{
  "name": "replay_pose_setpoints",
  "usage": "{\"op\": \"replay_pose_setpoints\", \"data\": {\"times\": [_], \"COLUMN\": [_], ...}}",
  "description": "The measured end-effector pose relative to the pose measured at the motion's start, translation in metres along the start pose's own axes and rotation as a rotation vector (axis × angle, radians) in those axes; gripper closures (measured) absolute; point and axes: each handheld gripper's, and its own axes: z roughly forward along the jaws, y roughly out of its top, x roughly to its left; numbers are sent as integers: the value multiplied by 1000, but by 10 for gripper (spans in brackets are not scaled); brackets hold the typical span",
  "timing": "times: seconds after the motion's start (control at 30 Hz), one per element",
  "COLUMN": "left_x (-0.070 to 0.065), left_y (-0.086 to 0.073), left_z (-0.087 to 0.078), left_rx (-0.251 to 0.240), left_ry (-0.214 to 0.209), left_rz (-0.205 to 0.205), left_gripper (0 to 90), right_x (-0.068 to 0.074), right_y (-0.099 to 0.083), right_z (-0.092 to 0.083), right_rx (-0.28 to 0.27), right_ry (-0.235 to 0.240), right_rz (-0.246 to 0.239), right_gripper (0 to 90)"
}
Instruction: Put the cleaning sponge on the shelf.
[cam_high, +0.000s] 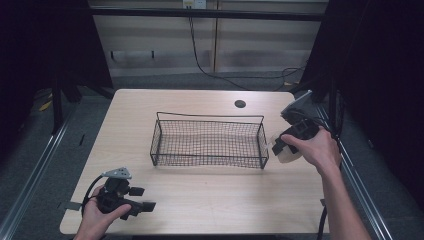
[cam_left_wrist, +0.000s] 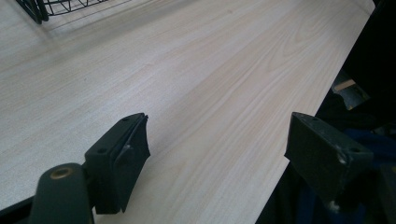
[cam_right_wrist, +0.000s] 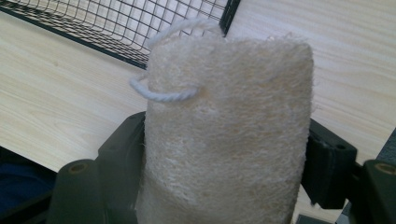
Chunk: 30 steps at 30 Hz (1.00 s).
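Note:
A cream loofah pad (cam_right_wrist: 229, 135) with a white cord loop (cam_right_wrist: 163, 93) sits clamped between the jaws of my right gripper (cam_right_wrist: 224, 154). In the high view that gripper (cam_high: 286, 146) hovers just right of the black wire basket (cam_high: 209, 140), the loofah (cam_high: 287, 155) showing pale under the hand. The basket holds nothing I can see. My left gripper (cam_high: 142, 207) rests near the table's front left corner, open, its jaws spread wide over bare wood (cam_left_wrist: 217, 154) at the table edge.
The light wooden table (cam_high: 200, 195) has a round cable hole (cam_high: 240, 104) at the back. Dark frame posts stand at both sides. A corner of the basket (cam_left_wrist: 51, 7) lies ahead of the left gripper.

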Motion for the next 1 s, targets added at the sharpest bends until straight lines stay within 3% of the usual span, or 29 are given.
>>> {"op": "replay_pose_setpoints", "data": {"times": [0.63,1.0], "left_x": [0,0], "left_y": [0,0], "left_z": [0,0], "left_rx": [-2,-3], "left_ry": [-3,0], "left_rz": [-3,-1], "left_gripper": [208,209], "right_x": [35,47], "right_y": [24,37], "right_z": [-5,2], "right_rx": [0,8], "right_ry": [17,20], "right_rz": [-129,-180], "right_gripper": [265,266]}}
